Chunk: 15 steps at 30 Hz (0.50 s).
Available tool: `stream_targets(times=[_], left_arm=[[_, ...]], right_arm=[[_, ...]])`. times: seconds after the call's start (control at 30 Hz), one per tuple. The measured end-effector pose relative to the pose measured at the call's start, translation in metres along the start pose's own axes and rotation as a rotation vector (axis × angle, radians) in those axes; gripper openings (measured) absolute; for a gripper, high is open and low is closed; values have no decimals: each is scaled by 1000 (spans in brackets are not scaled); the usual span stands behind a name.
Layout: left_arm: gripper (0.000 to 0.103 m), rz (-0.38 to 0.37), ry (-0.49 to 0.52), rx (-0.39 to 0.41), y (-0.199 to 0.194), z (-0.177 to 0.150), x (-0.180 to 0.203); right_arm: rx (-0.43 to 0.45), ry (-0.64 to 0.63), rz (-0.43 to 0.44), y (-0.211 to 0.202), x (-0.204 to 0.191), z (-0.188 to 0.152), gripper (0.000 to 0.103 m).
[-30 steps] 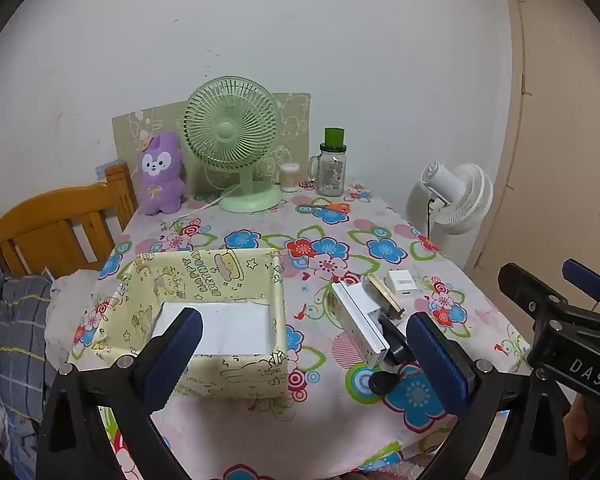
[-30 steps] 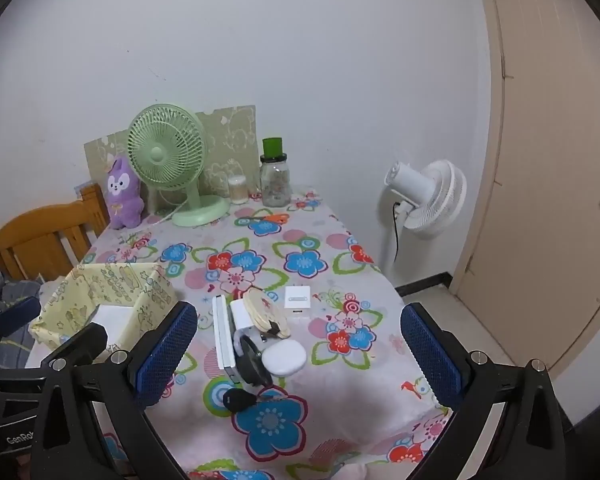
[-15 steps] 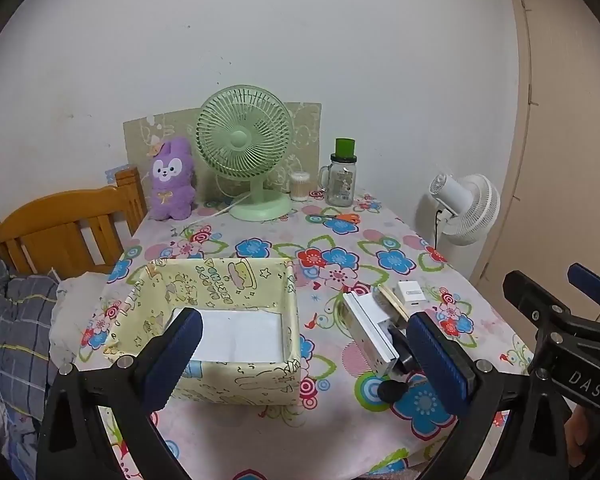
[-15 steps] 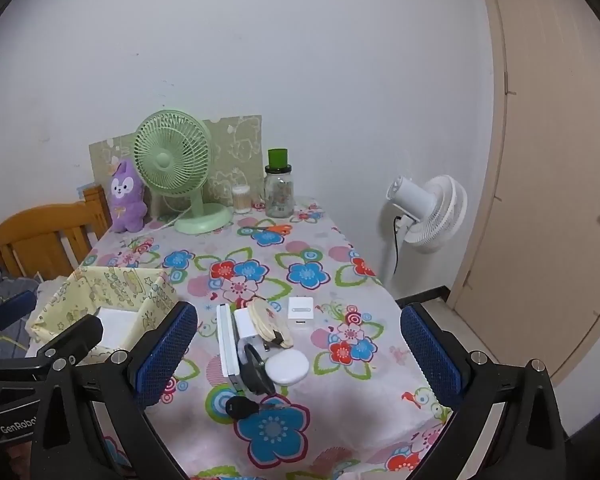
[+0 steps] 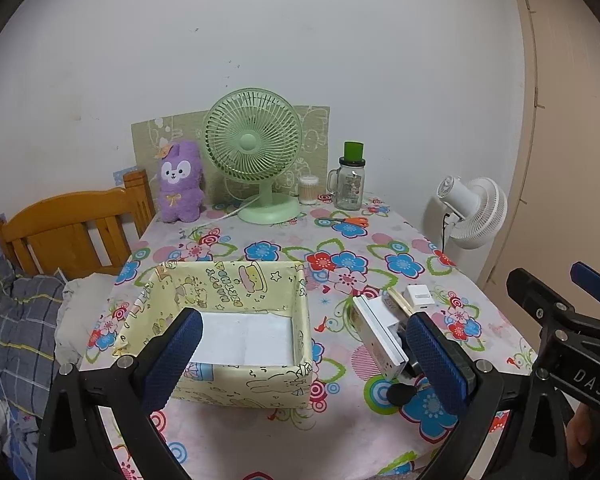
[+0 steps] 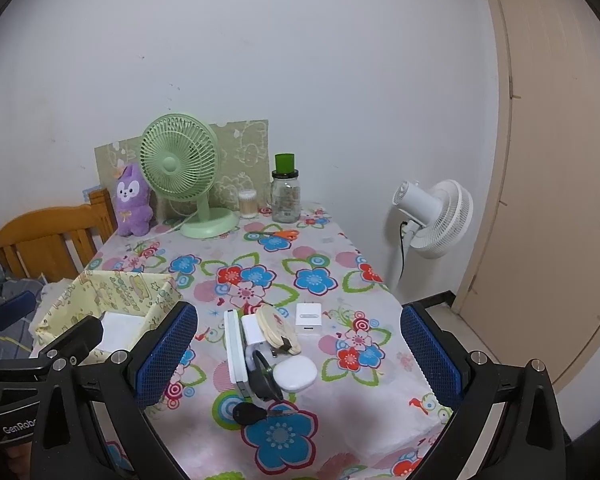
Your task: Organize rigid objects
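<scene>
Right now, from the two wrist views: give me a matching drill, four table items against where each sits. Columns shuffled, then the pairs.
Items
1. orange-handled scissors
2. black key
3. purple plush rabbit
4. white charger cube

Places
A. back left corner, beside the green desk fan
B. nearest the front edge, below the pile of small items
C. far end, in front of the glass jar with the green lid
D. right of the pile, lying apart from it on the floral tablecloth

Pairs: 1-C, 2-B, 3-A, 4-D
</scene>
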State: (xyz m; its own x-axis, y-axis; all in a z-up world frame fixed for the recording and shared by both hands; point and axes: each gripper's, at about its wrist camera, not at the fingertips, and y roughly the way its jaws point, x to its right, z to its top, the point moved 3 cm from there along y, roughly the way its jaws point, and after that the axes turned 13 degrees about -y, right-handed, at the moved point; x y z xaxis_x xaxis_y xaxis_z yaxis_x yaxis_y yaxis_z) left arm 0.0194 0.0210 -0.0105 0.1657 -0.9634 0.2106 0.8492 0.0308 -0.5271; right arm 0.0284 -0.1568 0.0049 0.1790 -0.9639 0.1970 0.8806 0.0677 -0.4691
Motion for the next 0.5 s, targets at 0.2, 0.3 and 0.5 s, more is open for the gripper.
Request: stream_targets(times=[0.2, 0.3, 0.5], left_arm=[[103, 0, 10, 15, 0, -1, 1], [102, 0, 10, 14, -1, -2, 2], [102, 2, 9, 15, -1, -2, 2]], right_arm=[[5, -2, -7, 0, 0, -1, 103], [5, -1, -5, -1, 0, -1, 103], [-1, 1, -6, -1, 1, -2, 103]])
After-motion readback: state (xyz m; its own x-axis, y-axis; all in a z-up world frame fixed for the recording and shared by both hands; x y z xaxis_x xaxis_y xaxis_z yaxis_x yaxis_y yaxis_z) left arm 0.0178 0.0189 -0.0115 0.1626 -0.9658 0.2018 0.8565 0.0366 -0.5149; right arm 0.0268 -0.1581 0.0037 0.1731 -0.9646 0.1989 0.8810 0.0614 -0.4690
